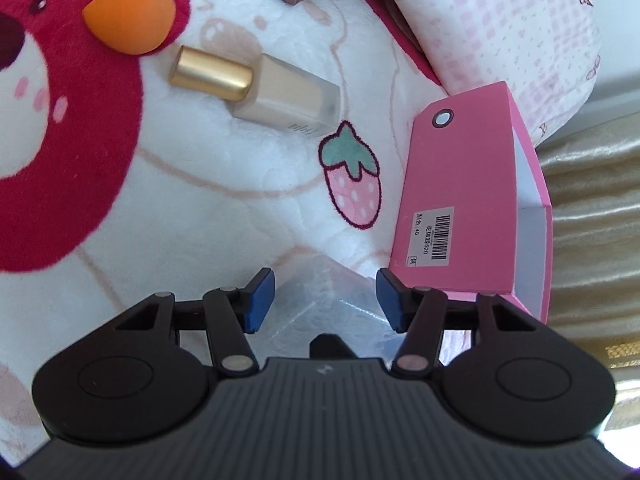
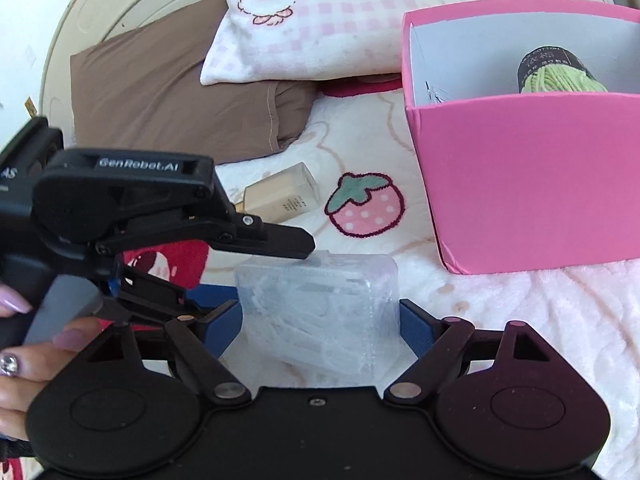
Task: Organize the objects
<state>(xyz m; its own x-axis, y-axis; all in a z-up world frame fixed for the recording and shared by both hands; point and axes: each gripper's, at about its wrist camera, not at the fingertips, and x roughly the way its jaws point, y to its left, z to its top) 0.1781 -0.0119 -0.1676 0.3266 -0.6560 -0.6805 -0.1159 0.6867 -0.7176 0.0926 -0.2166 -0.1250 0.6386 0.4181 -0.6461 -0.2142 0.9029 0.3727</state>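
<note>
A clear plastic box point(image 2: 320, 304) of small white pieces lies on the blanket. My right gripper point(image 2: 320, 320) has its blue pads against the box's two sides. My left gripper point(image 2: 272, 272) reaches in from the left, rolled on its side, one finger over the box's far top edge. In the left wrist view the clear box point(image 1: 324, 304) sits low between the left gripper point(image 1: 326, 300) pads, which stand apart from it. A gold-capped foundation bottle point(image 1: 256, 88) and an orange makeup sponge point(image 1: 128, 20) lie further off. The pink box point(image 2: 520, 184) holds green yarn point(image 2: 560, 76).
A pink-checked pillow point(image 2: 320, 28) and a brown pillow point(image 2: 160, 92) lie behind. The white plush blanket point(image 1: 200, 208) carries a red bear print point(image 1: 80, 160) and a strawberry point(image 1: 352, 184). A hand point(image 2: 24, 352) holds the left gripper. Gold fabric point(image 1: 592, 200) lies past the bed edge.
</note>
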